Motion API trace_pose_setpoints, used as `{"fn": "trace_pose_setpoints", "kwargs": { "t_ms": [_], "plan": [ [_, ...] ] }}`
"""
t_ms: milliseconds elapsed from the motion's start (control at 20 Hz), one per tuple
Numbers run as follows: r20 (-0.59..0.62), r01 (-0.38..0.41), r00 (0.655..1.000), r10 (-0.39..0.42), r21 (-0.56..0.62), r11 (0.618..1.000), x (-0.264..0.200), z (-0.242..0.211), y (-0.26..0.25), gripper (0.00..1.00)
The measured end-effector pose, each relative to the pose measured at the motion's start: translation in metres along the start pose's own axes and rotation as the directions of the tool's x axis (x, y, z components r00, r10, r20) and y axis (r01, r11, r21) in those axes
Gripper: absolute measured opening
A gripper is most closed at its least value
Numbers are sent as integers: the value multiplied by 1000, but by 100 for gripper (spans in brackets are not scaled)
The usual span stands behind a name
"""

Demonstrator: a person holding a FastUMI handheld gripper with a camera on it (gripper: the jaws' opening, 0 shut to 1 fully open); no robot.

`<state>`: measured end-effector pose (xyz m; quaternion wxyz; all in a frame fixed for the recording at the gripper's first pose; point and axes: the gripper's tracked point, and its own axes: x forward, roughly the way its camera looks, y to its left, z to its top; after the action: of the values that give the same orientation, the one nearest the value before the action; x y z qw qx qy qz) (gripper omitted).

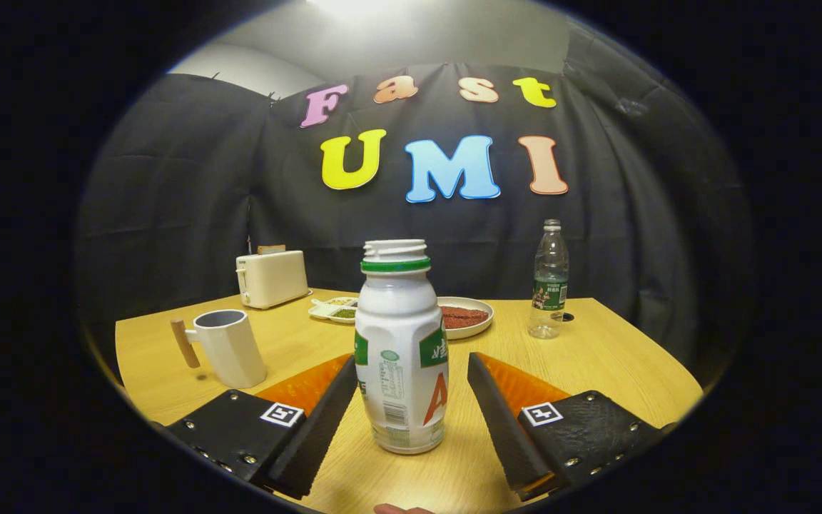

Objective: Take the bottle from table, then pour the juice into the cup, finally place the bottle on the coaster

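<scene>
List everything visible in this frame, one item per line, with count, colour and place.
bottle: 1, white with green neck ring, cap off, upright on the table between the fingers, touching neither
cup: 1, white with wooden handle, beyond the left finger
toaster: 1, cream, at the table's far side behind the cup
divided dish: 1, white, holding green bits, beside the toaster
plate: 1, white, with reddish-brown food, behind the bottle
water bottle: 1, clear with green label, beyond the right finger
table: 1, light wood
gripper: 1, black fingers with orange parts, open around the bottle
</scene>
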<state>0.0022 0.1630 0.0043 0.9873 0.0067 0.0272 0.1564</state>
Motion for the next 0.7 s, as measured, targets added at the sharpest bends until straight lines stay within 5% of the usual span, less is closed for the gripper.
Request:
{"fn": "trace_pose_setpoints", "kwargs": {
  "t_ms": [250, 400, 700],
  "plan": [
    [-39, 23, 999, -24, -16, 1000, 17, -13, 2, 95],
    [-26, 38, 999, -38, -26, 999, 18, -9, 6, 75],
    [-17, 81, 996, -85, -169, 982, 14, 9, 13, 71]
  ]
}}
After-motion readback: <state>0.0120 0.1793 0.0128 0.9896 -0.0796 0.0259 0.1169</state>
